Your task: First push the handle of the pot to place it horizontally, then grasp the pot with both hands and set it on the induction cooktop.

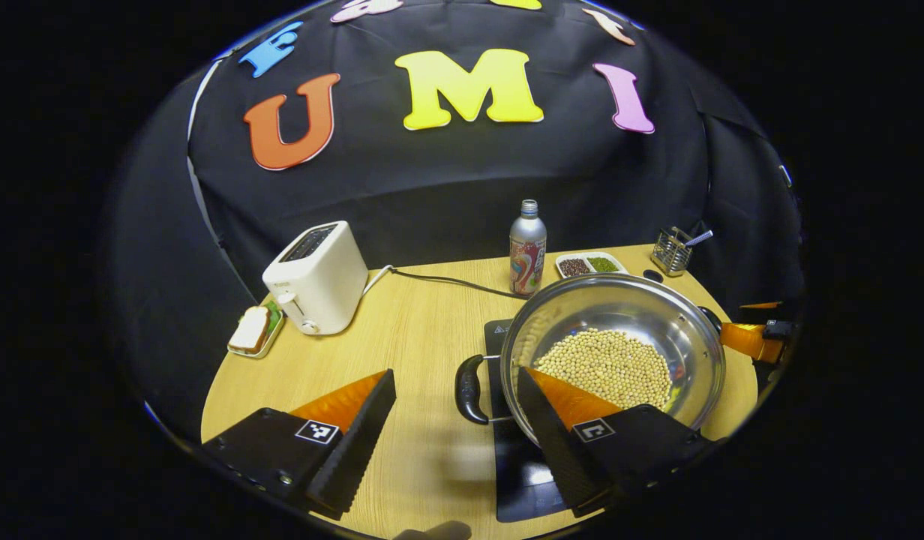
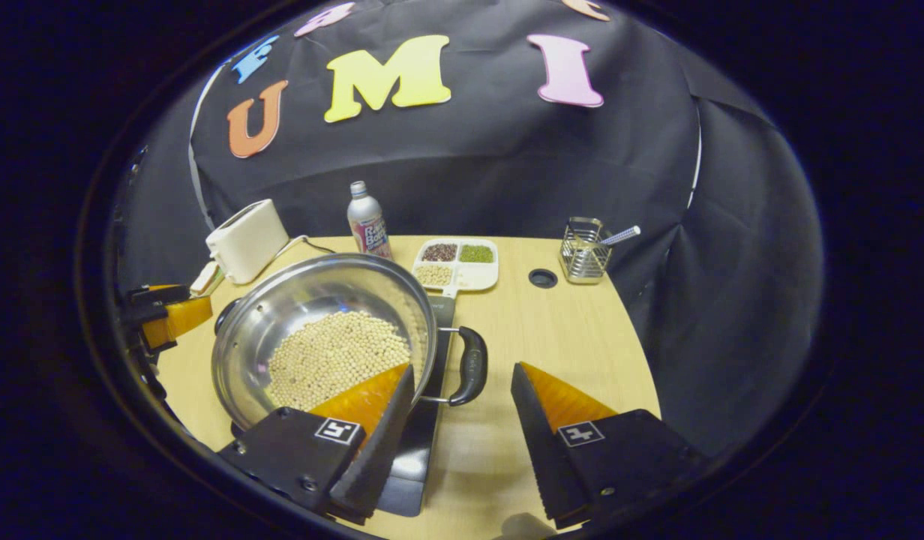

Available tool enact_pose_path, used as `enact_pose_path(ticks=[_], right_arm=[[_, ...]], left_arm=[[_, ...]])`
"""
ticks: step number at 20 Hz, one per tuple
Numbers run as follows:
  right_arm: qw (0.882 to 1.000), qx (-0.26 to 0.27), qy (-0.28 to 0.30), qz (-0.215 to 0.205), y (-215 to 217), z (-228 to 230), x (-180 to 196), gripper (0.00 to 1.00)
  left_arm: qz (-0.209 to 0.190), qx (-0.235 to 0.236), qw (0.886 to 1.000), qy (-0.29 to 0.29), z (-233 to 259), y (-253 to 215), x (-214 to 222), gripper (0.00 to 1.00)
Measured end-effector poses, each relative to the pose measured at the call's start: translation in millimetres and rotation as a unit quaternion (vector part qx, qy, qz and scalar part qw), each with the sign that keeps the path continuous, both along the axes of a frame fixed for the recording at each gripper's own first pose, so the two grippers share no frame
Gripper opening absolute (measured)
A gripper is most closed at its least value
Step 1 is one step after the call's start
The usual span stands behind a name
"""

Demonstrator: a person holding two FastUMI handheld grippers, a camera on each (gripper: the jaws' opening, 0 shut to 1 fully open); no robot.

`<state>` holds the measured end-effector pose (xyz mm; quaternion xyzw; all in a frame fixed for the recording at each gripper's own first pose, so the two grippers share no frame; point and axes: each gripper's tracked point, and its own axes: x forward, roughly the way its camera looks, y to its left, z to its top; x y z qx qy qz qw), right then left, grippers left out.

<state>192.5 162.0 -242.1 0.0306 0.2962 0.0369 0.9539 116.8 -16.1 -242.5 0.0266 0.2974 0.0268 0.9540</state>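
The pot (image 1: pixel 613 352), holding pale beans (image 1: pixel 606 366), sits on the dark cooktop (image 1: pixel 518 465) near the middle of the table (image 1: pixel 417 322). We see the left gripper (image 1: pixel 458 424) wide open and empty, its fingers straddling the pot's left handle (image 1: pixel 468 388) without touching it. The right gripper (image 2: pixel 462 416) mirrors this: wide open, empty, one finger over the rim and the other out on the table, with the right handle (image 2: pixel 469 365) between them. The line through the two handles runs side to side, each handle just ahead of its own gripper, so neither hand is favoured. We judge the pot already placed, or nearly so; whether its base rests squarely on the cooktop we cannot tell.

The left gripper view adds a sandwich (image 1: pixel 253 330) beside the toaster (image 1: pixel 317 276). The right gripper view adds a hole (image 2: pixel 543 278) in the table and all three compartments of the tray (image 2: pixel 456 264). Both show the bottle (image 2: pixel 367 220) and caddy (image 2: pixel 584 250).
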Motion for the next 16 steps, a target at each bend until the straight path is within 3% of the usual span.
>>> enact_pose_path(ticks=[2,3,12,16], right_arm=[[1.0,0.003,-0.007,-0.002,2,5,-3,0.81],[1.0,0.004,-0.012,-0.002,3,9,-8,0.84],[0.994,-0.016,-0.103,0.013,11,58,-15,0.84],[0.987,-0.019,-0.157,0.012,17,93,-21,0.95]], left_arm=[[0.006,-0.022,1.0,-0.006,3,-2,-16,0.97],[0.009,-0.028,1.0,-0.004,4,-2,-25,0.97],[-0.012,-0.022,0.996,-0.083,81,13,-67,0.97],[-0.034,-0.02,0.989,-0.143,138,12,-83,0.97]])
